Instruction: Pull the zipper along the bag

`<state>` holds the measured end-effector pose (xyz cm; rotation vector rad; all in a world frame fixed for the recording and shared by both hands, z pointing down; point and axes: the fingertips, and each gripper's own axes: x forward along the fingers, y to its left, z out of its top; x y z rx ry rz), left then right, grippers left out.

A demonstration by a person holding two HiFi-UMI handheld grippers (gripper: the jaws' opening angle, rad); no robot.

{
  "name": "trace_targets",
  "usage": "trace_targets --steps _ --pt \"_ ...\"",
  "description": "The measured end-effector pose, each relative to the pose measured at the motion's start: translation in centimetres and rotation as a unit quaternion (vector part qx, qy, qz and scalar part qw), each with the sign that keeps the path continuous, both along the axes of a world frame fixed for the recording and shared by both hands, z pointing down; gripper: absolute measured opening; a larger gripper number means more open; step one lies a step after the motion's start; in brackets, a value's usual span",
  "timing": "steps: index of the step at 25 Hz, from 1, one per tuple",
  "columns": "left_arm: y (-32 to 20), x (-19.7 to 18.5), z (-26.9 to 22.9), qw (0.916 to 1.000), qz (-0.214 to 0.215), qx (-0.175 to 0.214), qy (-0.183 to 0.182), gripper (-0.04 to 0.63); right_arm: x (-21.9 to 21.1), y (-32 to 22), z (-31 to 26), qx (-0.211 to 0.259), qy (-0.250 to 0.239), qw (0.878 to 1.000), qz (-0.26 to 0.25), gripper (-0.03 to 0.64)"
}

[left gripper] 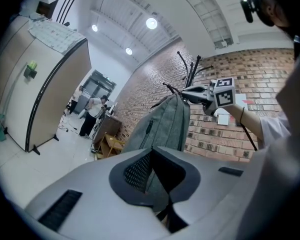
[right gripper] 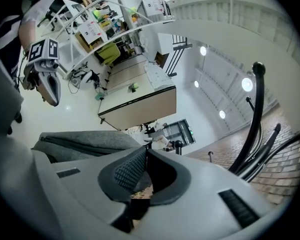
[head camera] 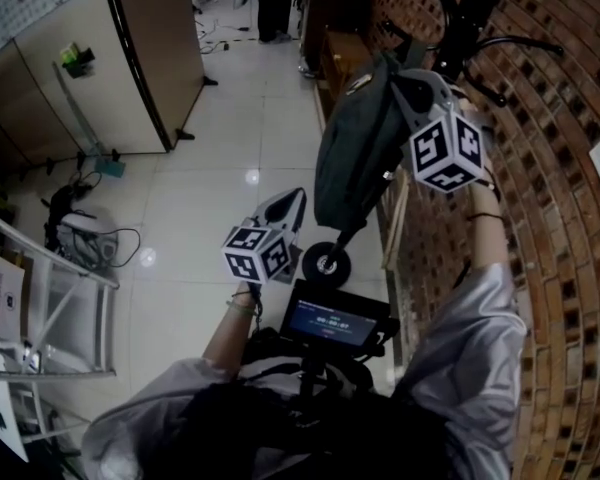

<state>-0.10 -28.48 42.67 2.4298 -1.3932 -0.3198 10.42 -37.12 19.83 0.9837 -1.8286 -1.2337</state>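
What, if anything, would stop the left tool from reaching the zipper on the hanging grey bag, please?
Probably nothing; yes, it looks reachable. The left tool sits low beside the bag, apart from it, and in its view the zipper faces it across open air. Its jaws are together and would need opening.

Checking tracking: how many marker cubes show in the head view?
2: a cube on the left hand-held gripper beside the bag's lower end, another on the right hand-held gripper near its top.

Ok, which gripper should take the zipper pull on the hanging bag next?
Right, I'd judge. The right gripper is up at the top of the gray bag, beside its zipper line. The left gripper hangs lower, off the bag's bottom edge.
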Motion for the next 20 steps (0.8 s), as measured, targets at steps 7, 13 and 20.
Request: trace_targets --steps 7,13,20 --pt "-1.0 0.0 -0.7 0.9996 0.030 0.003 -0.002 0.008 -0.4 -0.1 0.0 -0.010 -0.002 1.000 0.021 0.017" --pt "-1.8 -0.5 -1.1 0.9988 0.049 0.003 0.009 0.008 0.0 0.7 0.8 -0.030 0.026 0.998 0.044 0.014" --pt "-1.4 0.0 -1.5 0.9974 0.071 0.009 0.006 0.008 0.5 1.2 1.3 -0.031 0.041 0.996 0.068 0.009"
